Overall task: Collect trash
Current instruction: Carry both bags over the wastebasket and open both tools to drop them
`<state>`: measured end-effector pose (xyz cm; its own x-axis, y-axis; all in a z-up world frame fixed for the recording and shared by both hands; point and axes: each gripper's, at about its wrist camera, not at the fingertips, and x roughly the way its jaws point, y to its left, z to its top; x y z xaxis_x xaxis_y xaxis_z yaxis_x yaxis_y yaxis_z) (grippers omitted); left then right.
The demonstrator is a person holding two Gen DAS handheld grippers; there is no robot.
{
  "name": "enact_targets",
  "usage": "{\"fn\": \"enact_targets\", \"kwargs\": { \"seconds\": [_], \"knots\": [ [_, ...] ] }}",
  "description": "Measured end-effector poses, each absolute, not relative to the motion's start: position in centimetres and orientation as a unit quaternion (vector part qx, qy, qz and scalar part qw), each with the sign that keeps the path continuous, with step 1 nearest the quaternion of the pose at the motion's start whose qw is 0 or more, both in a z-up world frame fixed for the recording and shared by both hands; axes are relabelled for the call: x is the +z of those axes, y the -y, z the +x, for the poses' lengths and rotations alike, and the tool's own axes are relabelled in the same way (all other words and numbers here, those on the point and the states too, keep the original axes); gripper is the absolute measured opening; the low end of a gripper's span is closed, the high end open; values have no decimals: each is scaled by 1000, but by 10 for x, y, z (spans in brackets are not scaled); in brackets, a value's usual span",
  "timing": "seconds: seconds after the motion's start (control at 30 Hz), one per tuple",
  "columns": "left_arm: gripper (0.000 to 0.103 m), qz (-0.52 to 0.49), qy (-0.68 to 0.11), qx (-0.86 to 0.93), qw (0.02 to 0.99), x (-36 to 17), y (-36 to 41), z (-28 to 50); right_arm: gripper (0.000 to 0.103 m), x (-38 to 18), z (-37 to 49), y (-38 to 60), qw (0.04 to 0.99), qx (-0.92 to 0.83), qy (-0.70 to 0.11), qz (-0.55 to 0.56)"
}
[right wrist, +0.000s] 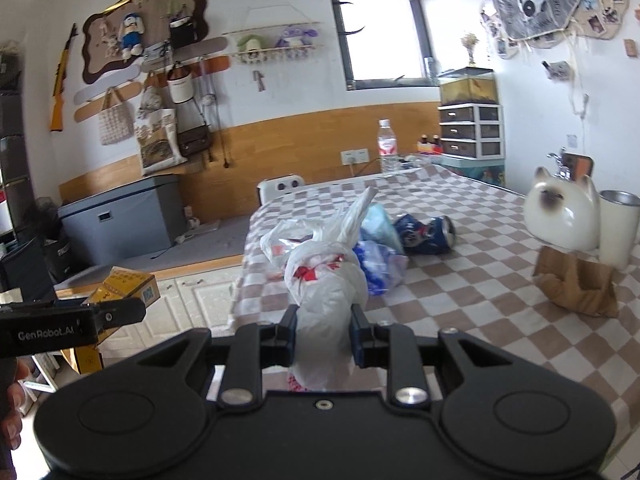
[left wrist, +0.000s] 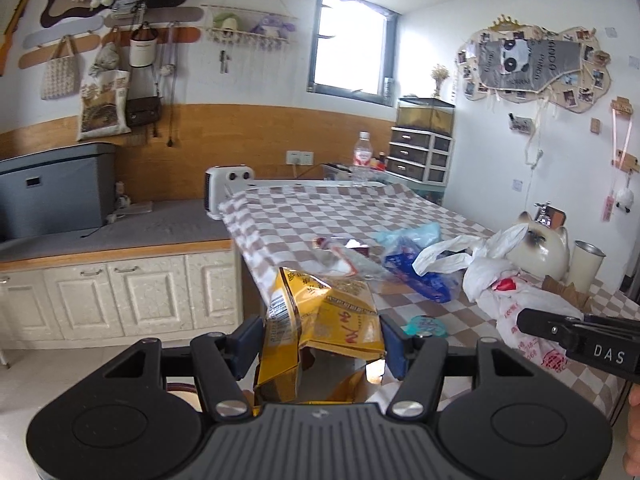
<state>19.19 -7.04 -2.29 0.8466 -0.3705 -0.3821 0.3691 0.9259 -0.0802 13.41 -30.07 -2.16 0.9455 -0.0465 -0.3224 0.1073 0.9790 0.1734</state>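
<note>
The left gripper [left wrist: 322, 344] is clamped on a crumpled yellow snack bag [left wrist: 320, 312], held off the near edge of the checked table [left wrist: 320, 216]. The right gripper [right wrist: 323, 340] pinches a white plastic bag [right wrist: 326, 280] printed in red, bunched and knotted, its contents hidden. Just behind it lie a blue plastic bag [right wrist: 378, 260] and a crushed blue can [right wrist: 426, 234]. To the right a ceramic cat [right wrist: 560, 216] sits beside a pale cup [right wrist: 618, 228]. A water bottle [right wrist: 387, 146] stands at the far edge.
</note>
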Motion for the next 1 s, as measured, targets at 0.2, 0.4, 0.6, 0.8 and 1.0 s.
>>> {"fn": "enact_targets", "kwargs": {
  "seconds": [0.2,0.4,0.6,0.8,1.0],
  "knots": [
    [62,-12,-202,-162,966,-26,38,189,26,-20,143,269,983,-16,-163,81],
    [62,-22,-210,-129,969,-32,5,195,26,-21,163,237,982,20,-174,64],
    [62,-34,-220,-100,970,-40,-29,208,26,-18,192,202,979,61,-191,33],
    [62,-43,-244,-81,965,-51,-59,229,26,-21,227,167,966,116,-232,10],
    [62,-47,-276,-66,958,-65,-84,260,26,-31,276,127,943,161,-290,-17]
  ]
}}
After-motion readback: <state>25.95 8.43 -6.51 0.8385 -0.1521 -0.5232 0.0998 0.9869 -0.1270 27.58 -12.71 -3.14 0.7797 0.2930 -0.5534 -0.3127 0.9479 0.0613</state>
